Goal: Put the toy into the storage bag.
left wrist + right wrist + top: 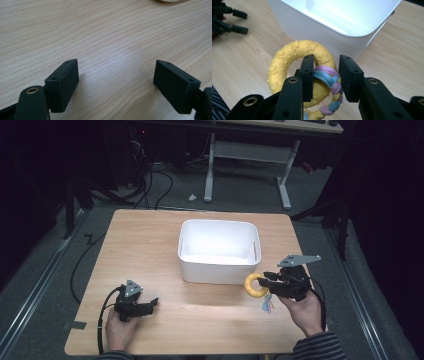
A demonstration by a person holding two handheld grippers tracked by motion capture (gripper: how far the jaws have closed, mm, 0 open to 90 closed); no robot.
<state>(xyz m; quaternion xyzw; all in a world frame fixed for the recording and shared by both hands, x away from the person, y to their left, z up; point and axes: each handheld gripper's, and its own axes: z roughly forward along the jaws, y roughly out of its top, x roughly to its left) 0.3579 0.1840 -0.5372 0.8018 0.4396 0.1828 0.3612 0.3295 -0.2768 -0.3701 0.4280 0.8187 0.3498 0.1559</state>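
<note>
Gripping ring toy (294,62), beside bin (219,270) wall

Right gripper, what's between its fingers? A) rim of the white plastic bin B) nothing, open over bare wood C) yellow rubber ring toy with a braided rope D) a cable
C: the right gripper is shut on the yellow rubber ring toy with a pastel braided rope, its fingers clamping the braid and ring beside the white plastic bin.

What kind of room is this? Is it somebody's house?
Probably not a house. It looks like a lab or workshop. A plain wooden table stands on grey carpet, cables trail over the floor behind it, and a white-legged desk stands further back, with dark surroundings.
</note>
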